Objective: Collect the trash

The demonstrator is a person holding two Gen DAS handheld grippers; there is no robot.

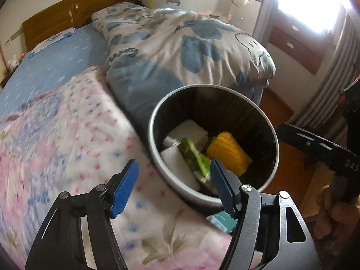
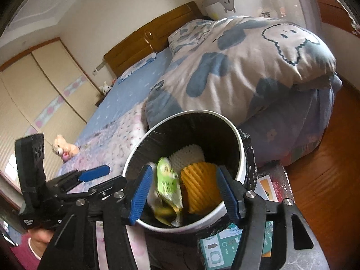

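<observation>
A round bin (image 1: 155, 112) with a black liner stands beside the bed; it also shows in the right wrist view (image 2: 241, 157). Inside lie a green wrapper (image 1: 194, 157) (image 2: 167, 180), a yellow ribbed piece (image 1: 227, 151) (image 2: 200, 186) and white foam pieces (image 1: 189, 130) (image 2: 186, 154). My left gripper (image 1: 174, 176) is open and empty, over the bed edge by the bin's near rim. My right gripper (image 2: 183, 191) is open and empty, above the bin's mouth. The green wrapper looks blurred below it.
The bed carries a pink floral blanket (image 1: 67, 135) and a blue-and-white duvet (image 1: 180, 45). A teal box (image 2: 225, 247) lies under the bin. A plush bear (image 2: 64, 148) sits on the blanket. A wooden floor (image 2: 326, 168) lies to the right.
</observation>
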